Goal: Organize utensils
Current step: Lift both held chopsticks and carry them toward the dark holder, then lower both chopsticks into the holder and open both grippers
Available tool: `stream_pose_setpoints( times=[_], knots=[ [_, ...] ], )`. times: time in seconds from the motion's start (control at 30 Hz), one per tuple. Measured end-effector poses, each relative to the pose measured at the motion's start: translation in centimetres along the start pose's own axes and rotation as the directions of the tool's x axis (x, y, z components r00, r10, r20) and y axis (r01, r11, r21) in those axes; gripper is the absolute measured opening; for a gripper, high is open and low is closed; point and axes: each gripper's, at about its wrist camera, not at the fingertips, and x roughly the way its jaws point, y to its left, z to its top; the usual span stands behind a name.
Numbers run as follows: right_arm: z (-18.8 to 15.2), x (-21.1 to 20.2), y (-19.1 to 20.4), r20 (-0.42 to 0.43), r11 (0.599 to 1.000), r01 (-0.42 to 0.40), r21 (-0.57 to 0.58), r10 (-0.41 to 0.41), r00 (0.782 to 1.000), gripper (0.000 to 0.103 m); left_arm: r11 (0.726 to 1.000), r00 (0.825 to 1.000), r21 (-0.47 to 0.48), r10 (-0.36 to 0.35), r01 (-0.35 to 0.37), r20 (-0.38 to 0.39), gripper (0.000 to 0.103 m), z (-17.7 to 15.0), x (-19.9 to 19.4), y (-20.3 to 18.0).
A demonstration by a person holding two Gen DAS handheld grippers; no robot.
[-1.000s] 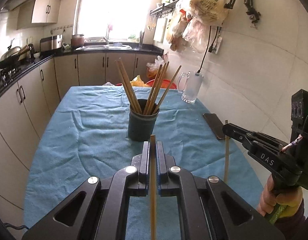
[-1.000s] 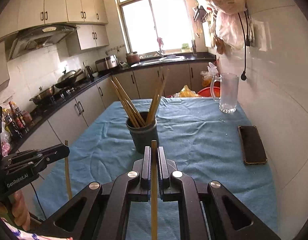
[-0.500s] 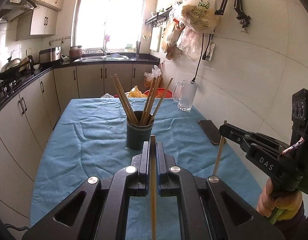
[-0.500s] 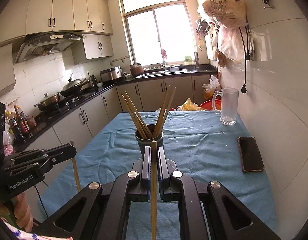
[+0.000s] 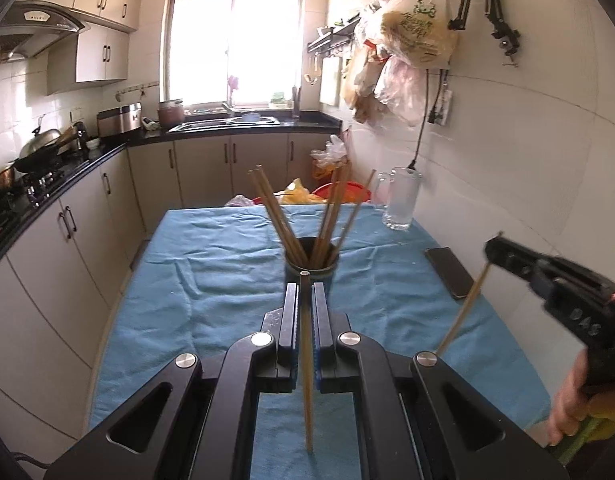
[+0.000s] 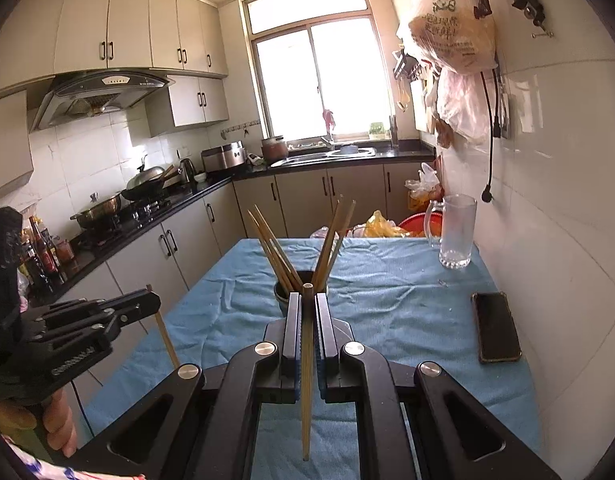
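On the blue tablecloth [image 5: 211,280] that covers the kitchen table, the dark chopstick cup [image 5: 312,266] is my landmark: everything else lies around it. Beyond the cup to the right stands a glass mug [image 5: 401,200], and nearer on that side a black phone [image 5: 447,272] lies flat. In the cup several wooden chopsticks already lean outward in two fans. My left gripper [image 5: 306,300] sits just short of the cup, its jaws clamped together on one chopstick [image 5: 306,360] that hangs down between them; my right gripper [image 6: 306,308] is pinched the same way on a second chopstick [image 6: 306,380]. Over the last second I have raised both hands, so the cup has slid lower in each view and the sticks' lower ends now hang clear of the cloth. I judge that puts me ready to carry both over the rim and drop them in. I cannot see inside the cup, so free room there is unknown; each stick's top barely pokes above the pads, and my right gripper is blurred in the left view.
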Motion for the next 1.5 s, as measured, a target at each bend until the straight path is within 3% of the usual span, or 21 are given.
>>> stream_pose_setpoints(
  times=[0.23,0.57,1.1,1.33,1.5],
  knots=[
    [1.6,0.3,0.6,0.008,1.000,-0.002,-0.020,0.002,1.000,0.006,0.999,0.999,0.010,0.049,-0.049,-0.013,0.005,1.1,0.8,1.4],
    [2.6,2.7,0.2,-0.022,1.000,-0.011,-0.007,0.011,1.000,0.006,0.998,0.997,-0.007,0.065,-0.065,-0.035,0.005,2.2,1.8,3.2],
    [5.0,6.1,-1.3,-0.039,0.999,-0.039,0.030,0.040,0.998,0.006,0.999,0.999,-0.010,-0.039,0.039,0.004,0.005,6.4,1.3,3.6],
    [7.7,6.7,-2.3,-0.013,0.997,-0.052,0.058,0.052,0.999,0.006,0.994,0.994,-0.009,-0.106,0.106,0.021,0.005,10.4,1.1,3.5],
    [10.4,7.5,-2.7,0.031,0.996,-0.056,0.072,0.054,0.998,0.006,0.993,0.989,-0.004,-0.121,0.122,0.079,0.005,14.2,1.3,3.1]
  ],
)
